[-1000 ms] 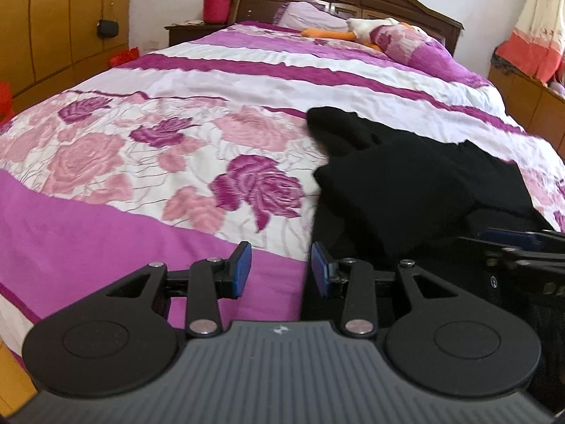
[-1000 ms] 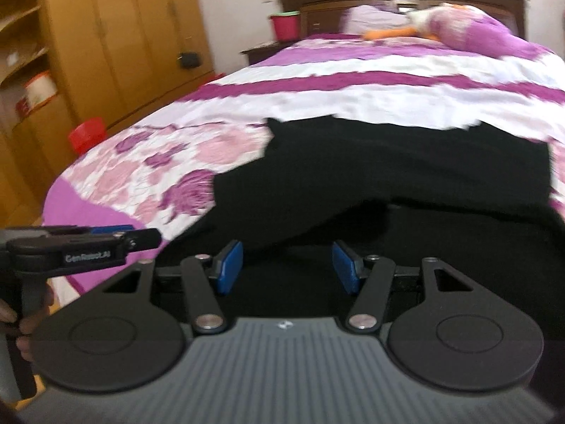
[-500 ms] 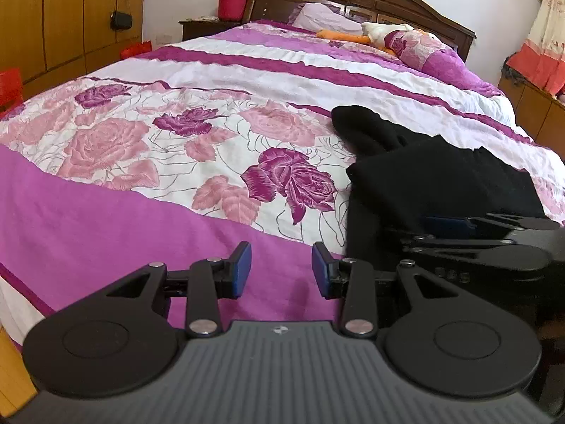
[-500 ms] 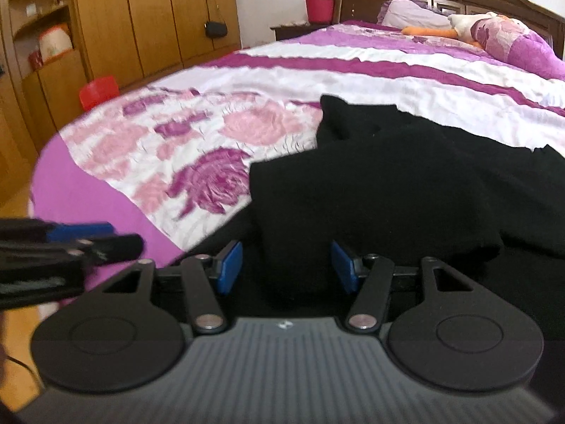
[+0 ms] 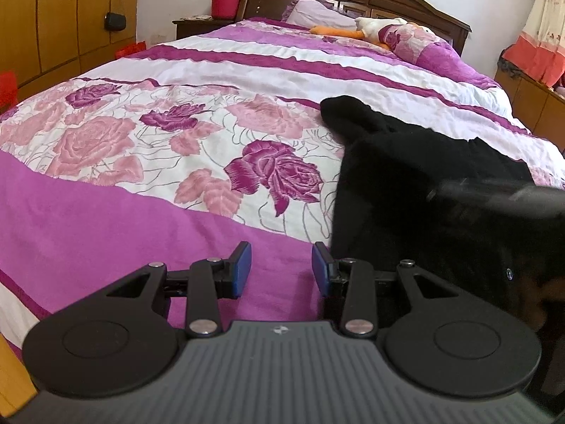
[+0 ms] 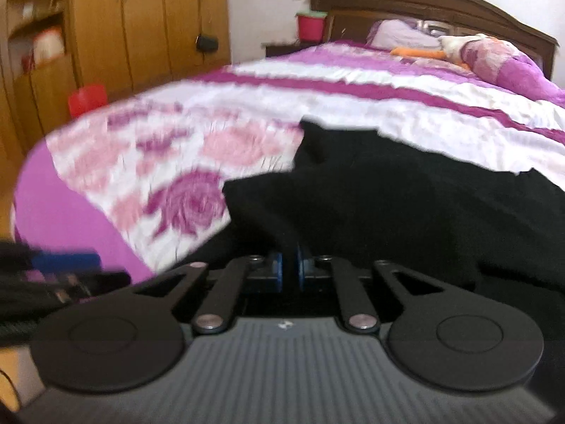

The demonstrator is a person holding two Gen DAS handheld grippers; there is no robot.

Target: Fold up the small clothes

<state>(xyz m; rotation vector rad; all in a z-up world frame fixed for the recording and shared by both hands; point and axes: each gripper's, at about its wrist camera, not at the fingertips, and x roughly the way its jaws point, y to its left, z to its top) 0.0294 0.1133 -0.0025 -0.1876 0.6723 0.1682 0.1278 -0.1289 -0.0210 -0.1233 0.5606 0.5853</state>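
The right hand-held gripper [image 6: 289,270] had just closed, pinching the near edge of the black garment [image 6: 406,205] on the bed [image 6: 353,106]. The left hand-held gripper [image 5: 281,269] stood open and empty, garment just right of it. Next: likely seize that edge too. No containers were in play.

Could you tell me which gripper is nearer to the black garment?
Right: the right gripper is shut on the black garment. The left gripper is open over the bedspread, beside its edge.
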